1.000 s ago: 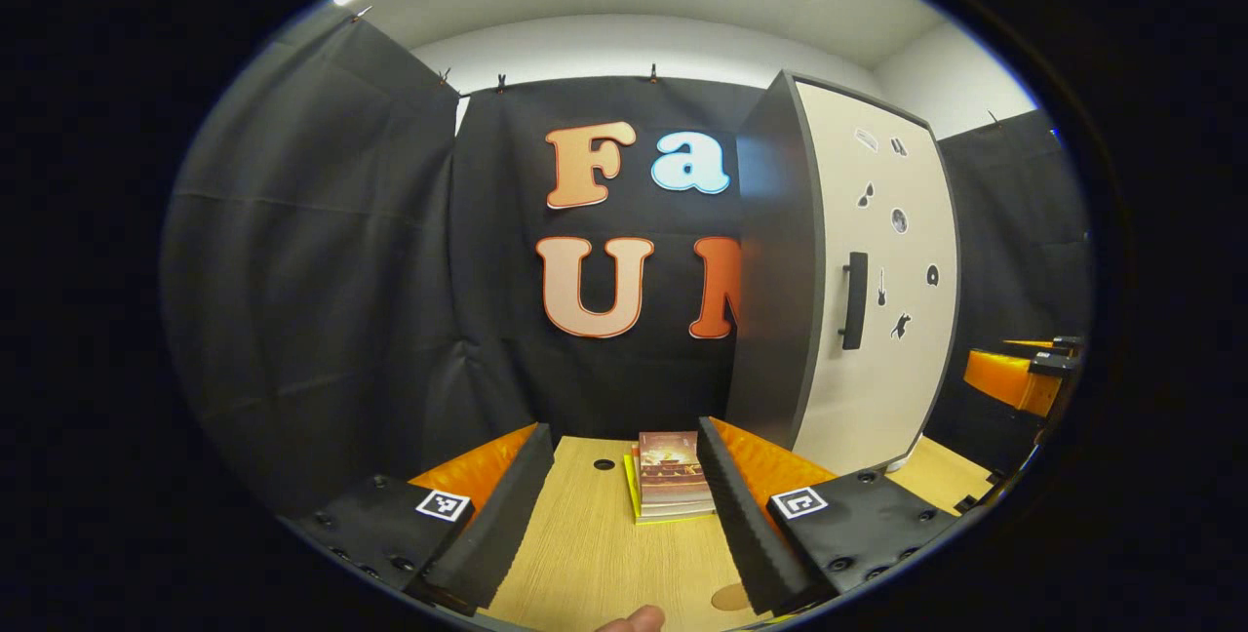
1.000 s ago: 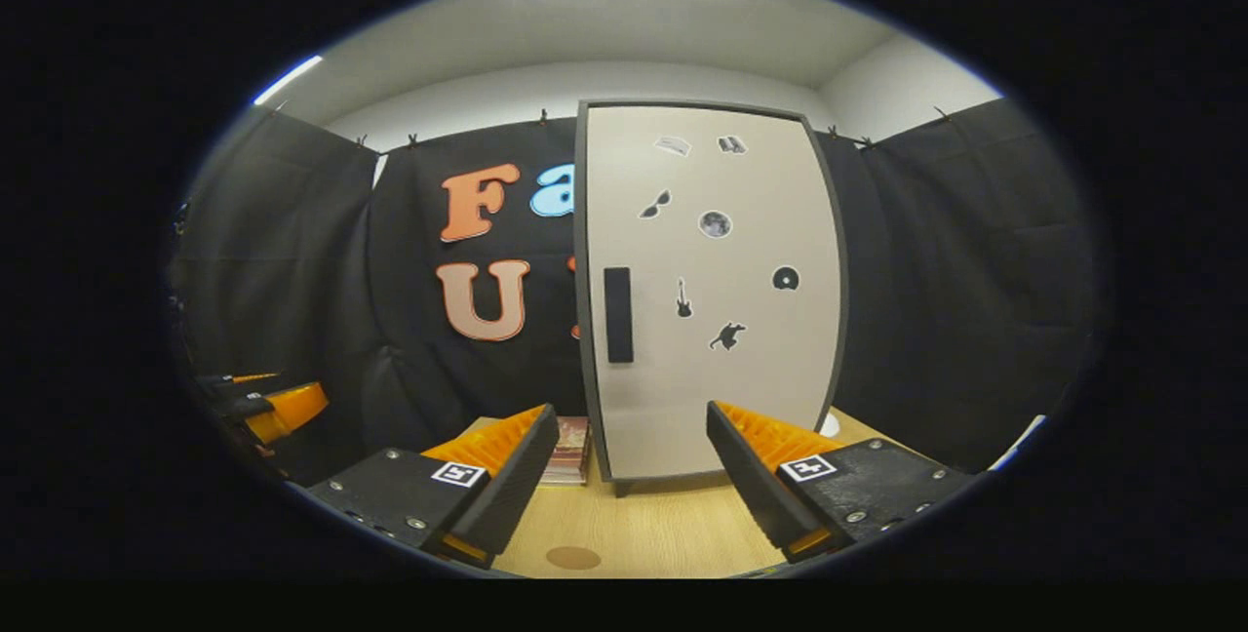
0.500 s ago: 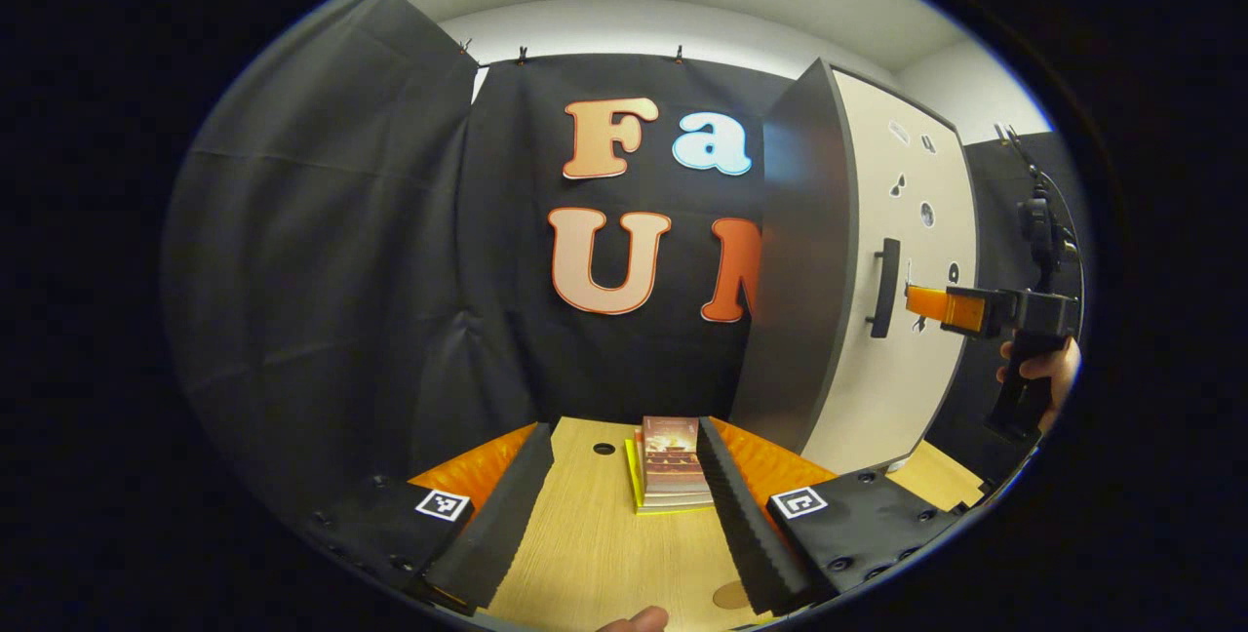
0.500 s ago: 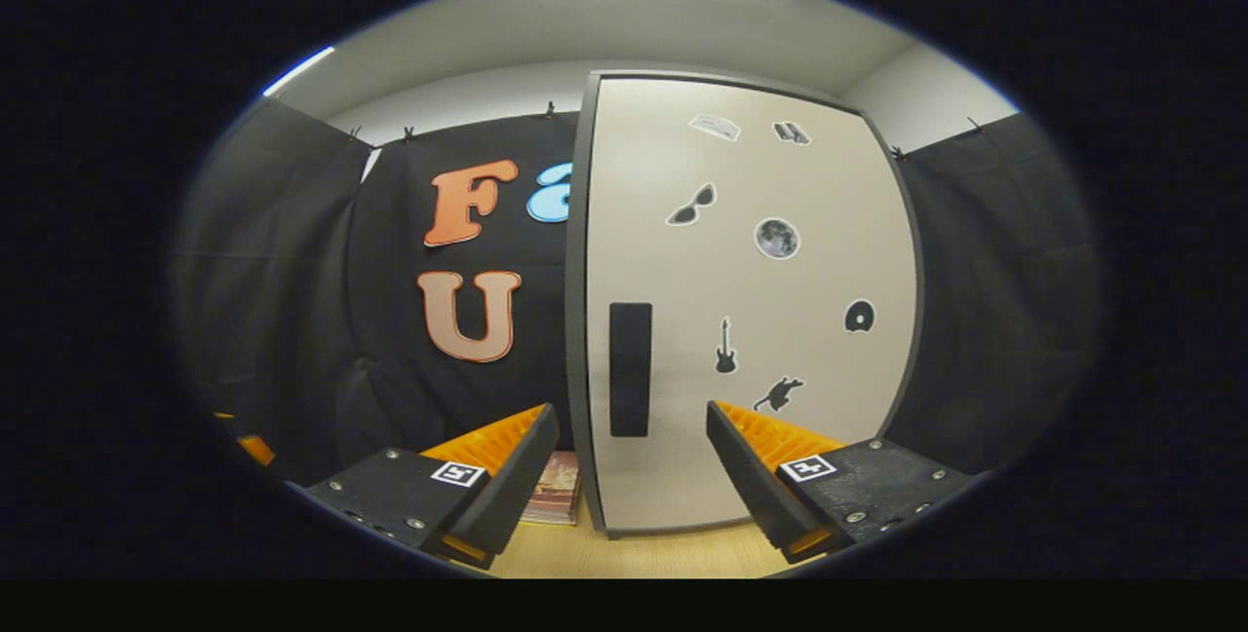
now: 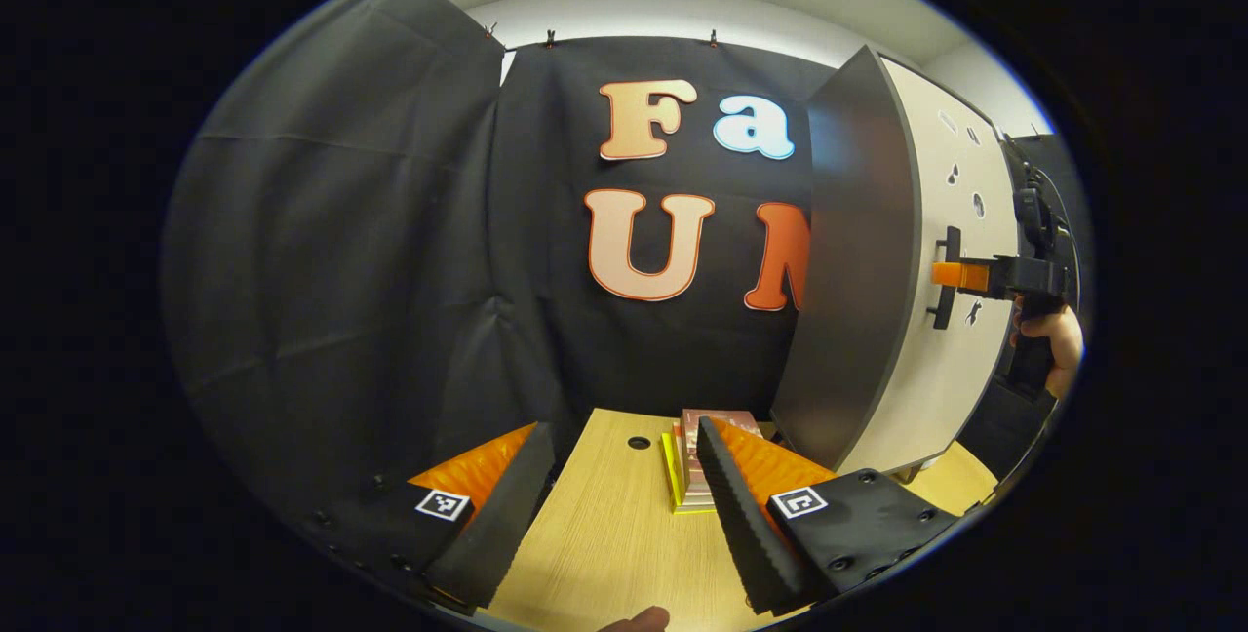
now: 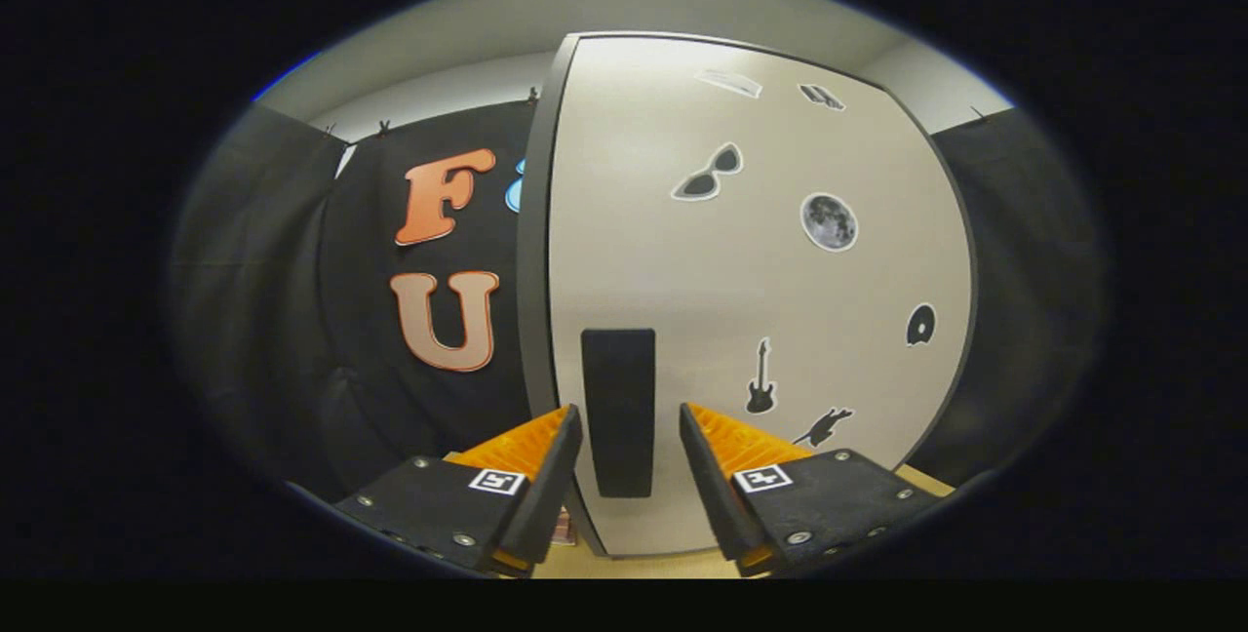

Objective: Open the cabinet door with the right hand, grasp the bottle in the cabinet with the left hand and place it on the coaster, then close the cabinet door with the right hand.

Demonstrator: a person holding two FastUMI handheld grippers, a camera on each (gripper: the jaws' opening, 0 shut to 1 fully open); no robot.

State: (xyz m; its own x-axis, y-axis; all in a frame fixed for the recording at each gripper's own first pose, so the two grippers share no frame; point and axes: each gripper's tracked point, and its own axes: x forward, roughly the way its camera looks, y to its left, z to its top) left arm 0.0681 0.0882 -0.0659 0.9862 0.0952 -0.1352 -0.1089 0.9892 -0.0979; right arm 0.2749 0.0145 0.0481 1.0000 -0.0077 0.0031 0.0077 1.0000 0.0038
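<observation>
Behind, black-draped booth; wooden table (image 5: 604, 544) beneath books (image 5: 690, 461).

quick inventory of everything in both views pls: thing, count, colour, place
tall cabinet with pale door: 1, cream front, dark grey side and edges, standing on the table, door shut
black bar handle: 1, black, upright near the door's left edge
stickers: several, black and white, scattered on the door front
light wooden table: 1, pale wood, under everything
stack of books: 1 stack, reddish covers over yellow, on the table left of the cabinet
right gripper: 1, orange and black fingers open on either side of the handle; touching or not is unclear
left gripper: 1, orange and black, open over the table
person's hand: 1, holding the right gripper
</observation>
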